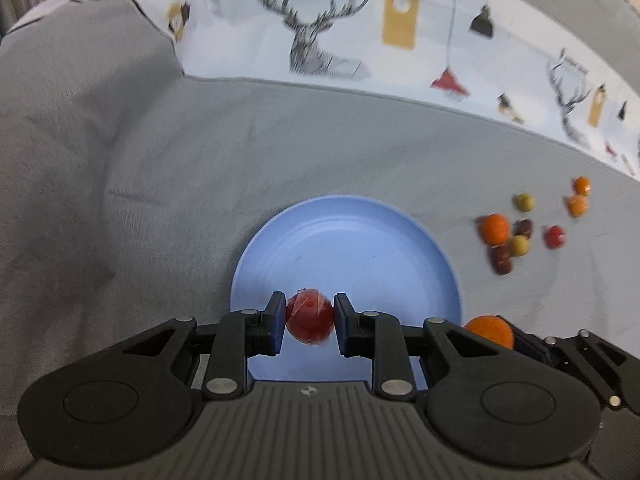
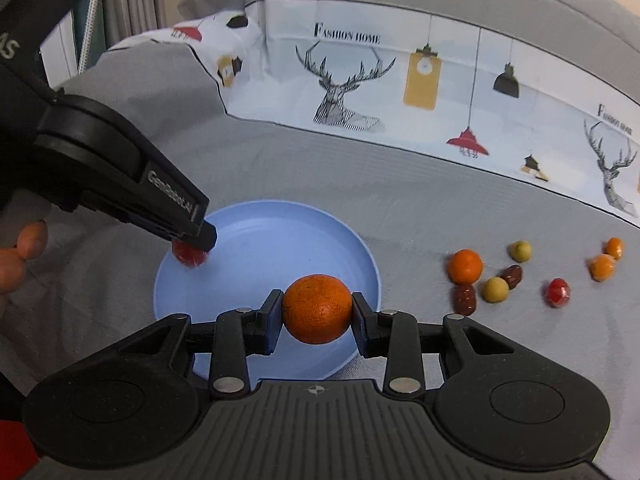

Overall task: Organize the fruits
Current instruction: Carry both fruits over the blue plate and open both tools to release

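A light blue plate (image 1: pixel 360 240) lies on grey cloth; it also shows in the right wrist view (image 2: pixel 280 232). My left gripper (image 1: pixel 309 318) is shut on a red wrapped fruit (image 1: pixel 309 316) over the plate's near rim; from the right wrist view that fruit (image 2: pixel 189 255) hangs over the plate's left edge. My right gripper (image 2: pixel 317 309) is shut on an orange (image 2: pixel 317 308) over the plate's near part; the orange also shows in the left wrist view (image 1: pixel 490 330).
Several loose fruits lie on the cloth right of the plate: an orange (image 2: pixel 465 266), two dark dates (image 2: pixel 465 298), two green fruits (image 2: pixel 495 289), a red wrapped one (image 2: pixel 558 292), two small orange ones (image 2: pixel 602 267). A deer-print cloth (image 2: pixel 360 80) lies behind.
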Tool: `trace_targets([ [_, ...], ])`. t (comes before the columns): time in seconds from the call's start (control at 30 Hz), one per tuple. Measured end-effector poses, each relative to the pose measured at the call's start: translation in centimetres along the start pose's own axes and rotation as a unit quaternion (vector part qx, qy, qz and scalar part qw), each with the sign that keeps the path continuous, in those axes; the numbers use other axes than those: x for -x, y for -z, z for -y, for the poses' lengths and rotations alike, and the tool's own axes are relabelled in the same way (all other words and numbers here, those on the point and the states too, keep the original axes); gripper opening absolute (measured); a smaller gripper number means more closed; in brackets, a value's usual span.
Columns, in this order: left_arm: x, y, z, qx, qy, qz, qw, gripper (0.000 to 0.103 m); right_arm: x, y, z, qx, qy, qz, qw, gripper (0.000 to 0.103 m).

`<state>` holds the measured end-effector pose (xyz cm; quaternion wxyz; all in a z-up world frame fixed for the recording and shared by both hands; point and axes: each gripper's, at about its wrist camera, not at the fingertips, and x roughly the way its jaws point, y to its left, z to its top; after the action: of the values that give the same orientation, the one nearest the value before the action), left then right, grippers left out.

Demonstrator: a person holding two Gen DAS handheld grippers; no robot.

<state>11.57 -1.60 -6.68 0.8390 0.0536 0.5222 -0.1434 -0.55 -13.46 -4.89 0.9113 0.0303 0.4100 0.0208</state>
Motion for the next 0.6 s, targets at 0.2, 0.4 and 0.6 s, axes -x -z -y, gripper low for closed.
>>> trace_targets([
  [0.2, -1.9, -0.5, -0.5, -0.004, -0.014, -0.018, 0.9997, 0.028, -1.9, -0.5, -0.3, 0.006, -0.007, -0.009, 1.000, 0.037],
  [0.4, -2.6, -0.6, -0.1, -0.010, -0.012, -0.023, 0.9996, 0.028, -2.9, -0.7, -0.2, 0.005, -0.009, -0.019, 1.000, 0.037],
  [0.6, -3.1, -0.7, 0.7, -0.020, -0.007, -0.027, 0.9994, 0.028, -3.1, -0.6, -0.2, 0.005, -0.011, -0.026, 1.000, 0.037],
])
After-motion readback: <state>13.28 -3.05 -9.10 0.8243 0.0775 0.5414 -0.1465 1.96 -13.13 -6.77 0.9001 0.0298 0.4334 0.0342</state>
